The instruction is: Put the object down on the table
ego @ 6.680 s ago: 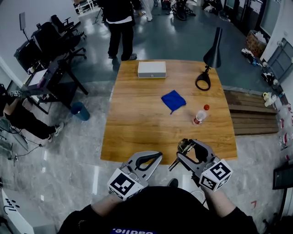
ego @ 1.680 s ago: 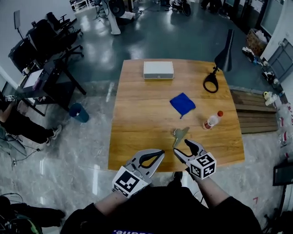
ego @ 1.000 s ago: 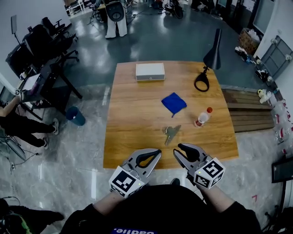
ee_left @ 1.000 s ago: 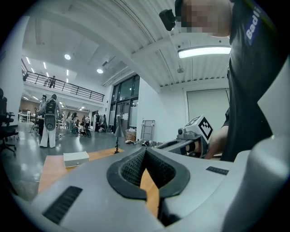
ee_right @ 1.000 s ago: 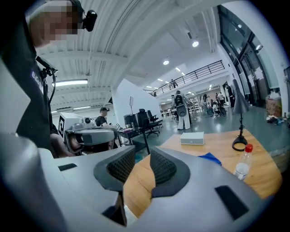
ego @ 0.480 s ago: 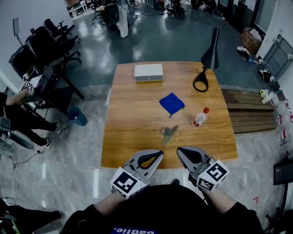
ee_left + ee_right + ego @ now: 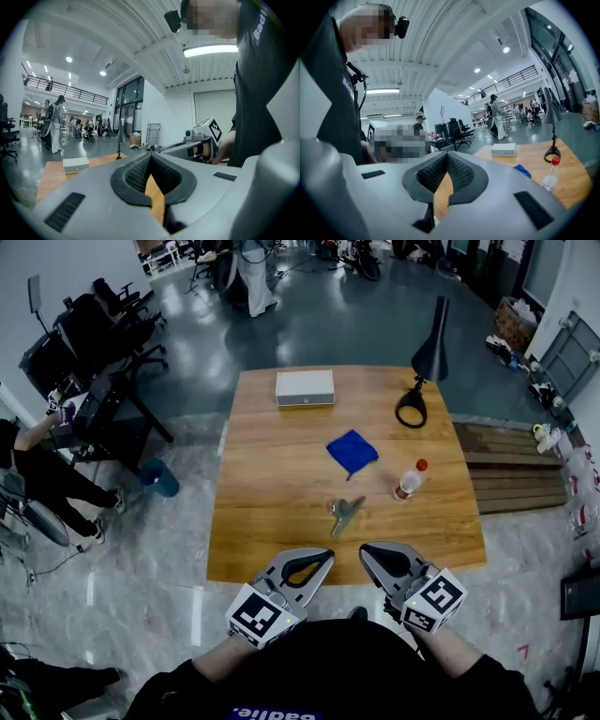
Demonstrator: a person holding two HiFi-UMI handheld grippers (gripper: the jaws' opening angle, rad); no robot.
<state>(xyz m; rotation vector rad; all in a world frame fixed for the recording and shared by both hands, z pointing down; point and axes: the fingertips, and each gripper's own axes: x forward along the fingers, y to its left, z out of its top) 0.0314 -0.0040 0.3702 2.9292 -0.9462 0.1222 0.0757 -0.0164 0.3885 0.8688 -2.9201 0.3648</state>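
- Item: bunch of keys [image 7: 344, 513]. Lies flat on table [image 7: 262, 521], nearer front edge, free of both grippers. Put-down looks complete.
- Neighbours: blue cloth [image 7: 352, 451] beyond, bottle [image 7: 407, 480] to right. Both apart from keys.
- Right gripper [image 7: 372, 557]: jaws pressed together, nothing between. Sits at table's near edge, short of keys.
- Left gripper [image 7: 322, 562]: likewise closed, empty.
- Your move: keep both tips off keys, draw back level, don't sweep tabletop.

The wooden table [image 7: 272, 474] carries five things. A white box [image 7: 305, 387] sits at its far edge, and a black desk lamp [image 7: 433, 348] stands at the far right. A blue cloth [image 7: 352, 451] lies mid-table. Nearer, a red-capped plastic bottle [image 7: 407, 481] stands to the right, well apart from a small metal object [image 7: 343, 513].
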